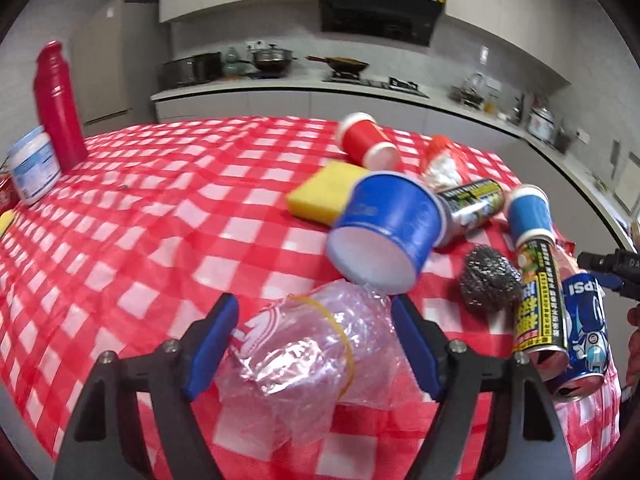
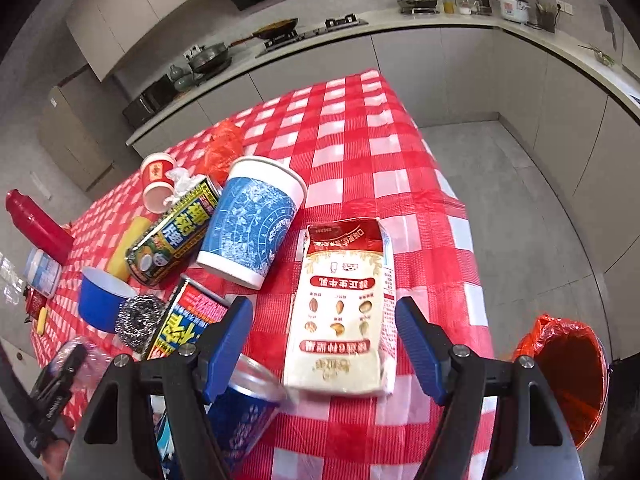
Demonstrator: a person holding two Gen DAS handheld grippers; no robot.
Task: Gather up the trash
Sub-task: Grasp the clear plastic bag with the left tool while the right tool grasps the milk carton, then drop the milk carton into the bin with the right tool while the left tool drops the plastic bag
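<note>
A crumpled clear plastic cup (image 1: 304, 356) with a yellow rubber band lies on the red checked tablecloth (image 1: 140, 220). My left gripper (image 1: 315, 300) is open, its blue pads close on both sides of the cup, and no squeeze shows. A white and red milk carton (image 2: 344, 304) lies flat between the pads of my right gripper (image 2: 324, 302), which is open. Cloth shows between the left pad and the carton. A blue Pepsi can (image 2: 244, 408) lies under that finger. A bin lined with an orange bag (image 2: 568, 376) stands on the floor, right of the table.
More litter crowds the table's right part: a blue paper bowl (image 1: 388, 220), a red cup (image 1: 366, 140), a yellow sponge (image 1: 324, 192), steel wool (image 1: 490, 280), green drink cans (image 1: 540, 300) and a blue patterned cup (image 2: 252, 224). A red bottle (image 1: 56, 108) and a white jar (image 1: 34, 168) stand far left.
</note>
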